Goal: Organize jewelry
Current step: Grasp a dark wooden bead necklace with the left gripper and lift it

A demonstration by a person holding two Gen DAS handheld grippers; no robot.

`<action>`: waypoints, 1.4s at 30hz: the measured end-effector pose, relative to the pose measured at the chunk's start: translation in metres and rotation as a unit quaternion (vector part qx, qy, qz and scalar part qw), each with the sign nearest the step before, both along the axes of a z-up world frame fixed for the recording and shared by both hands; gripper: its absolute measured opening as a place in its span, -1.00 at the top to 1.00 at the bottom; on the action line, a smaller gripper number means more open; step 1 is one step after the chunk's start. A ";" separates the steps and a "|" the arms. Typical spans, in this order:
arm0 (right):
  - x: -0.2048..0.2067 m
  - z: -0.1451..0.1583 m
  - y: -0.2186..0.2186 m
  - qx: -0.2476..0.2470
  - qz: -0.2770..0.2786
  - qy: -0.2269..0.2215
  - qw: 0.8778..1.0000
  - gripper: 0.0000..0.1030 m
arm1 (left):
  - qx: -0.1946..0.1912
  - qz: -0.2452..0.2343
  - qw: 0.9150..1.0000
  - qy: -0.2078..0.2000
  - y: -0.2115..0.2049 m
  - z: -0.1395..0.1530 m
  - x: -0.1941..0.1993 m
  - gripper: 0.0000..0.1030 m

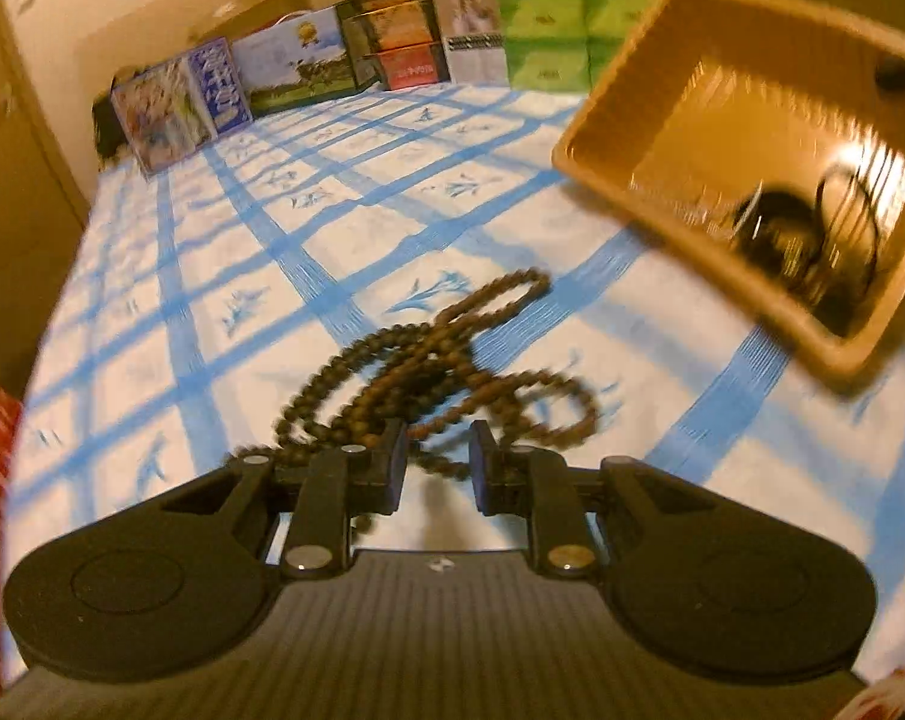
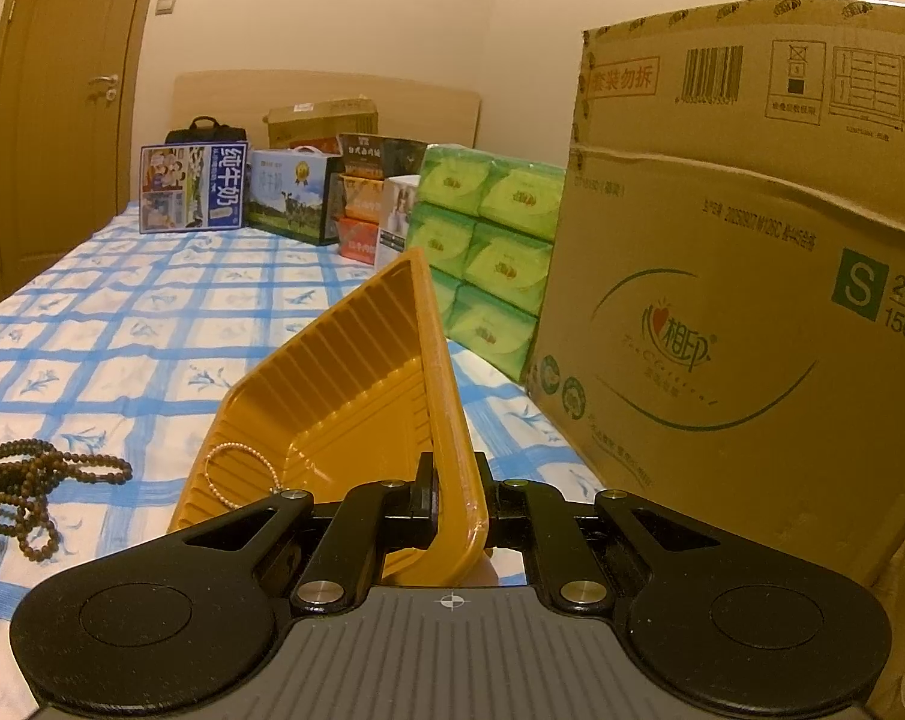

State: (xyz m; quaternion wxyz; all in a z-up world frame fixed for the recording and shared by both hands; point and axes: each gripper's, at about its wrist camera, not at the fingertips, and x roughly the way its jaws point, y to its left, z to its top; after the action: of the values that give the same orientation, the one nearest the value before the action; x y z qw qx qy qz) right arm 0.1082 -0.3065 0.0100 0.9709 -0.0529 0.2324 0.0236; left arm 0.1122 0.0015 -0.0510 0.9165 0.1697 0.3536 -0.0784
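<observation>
A long string of dark brown wooden beads (image 1: 440,360) lies in loose loops on the blue-checked bedsheet (image 1: 224,252). My left gripper (image 1: 437,468) hovers low at its near end, open by a narrow gap, with bead strands showing just past the fingertips. My right gripper (image 2: 455,504) is shut on the rim of an orange ribbed plastic tray (image 2: 344,384), which it holds tilted above the bed. A small pearl bracelet (image 2: 236,468) rests inside the tray. In the left wrist view the tray (image 1: 722,48) hangs at upper right, blurred, with dark items (image 1: 782,228) in it. The beads (image 2: 26,480) lie left of the tray.
A large cardboard box (image 2: 740,300) stands close on the right, with stacked green tissue packs (image 2: 494,252) beside it. Milk cartons and gift boxes (image 2: 194,189) line the far end of the bed. A wooden door (image 2: 62,120) is at the left.
</observation>
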 end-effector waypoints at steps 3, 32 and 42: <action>0.000 0.000 0.000 0.001 -0.001 0.000 1.000 0.83 | 0.047 -0.027 0.999 0.005 -0.008 -0.009 0.006 0.63; 0.001 0.001 -0.001 0.004 -0.003 0.002 1.000 0.83 | 0.050 -0.069 0.996 -0.006 -0.013 0.012 0.023 0.88; 0.001 0.001 -0.001 0.005 -0.003 0.002 1.000 0.83 | -0.063 -0.042 0.997 -0.036 -0.003 0.065 0.029 0.88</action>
State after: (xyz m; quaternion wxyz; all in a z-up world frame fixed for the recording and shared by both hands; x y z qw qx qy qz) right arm 0.1096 -0.3076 0.0113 0.9707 -0.0477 0.2344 0.0218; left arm 0.1412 -0.0014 0.0139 0.9335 0.1292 0.3073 -0.1324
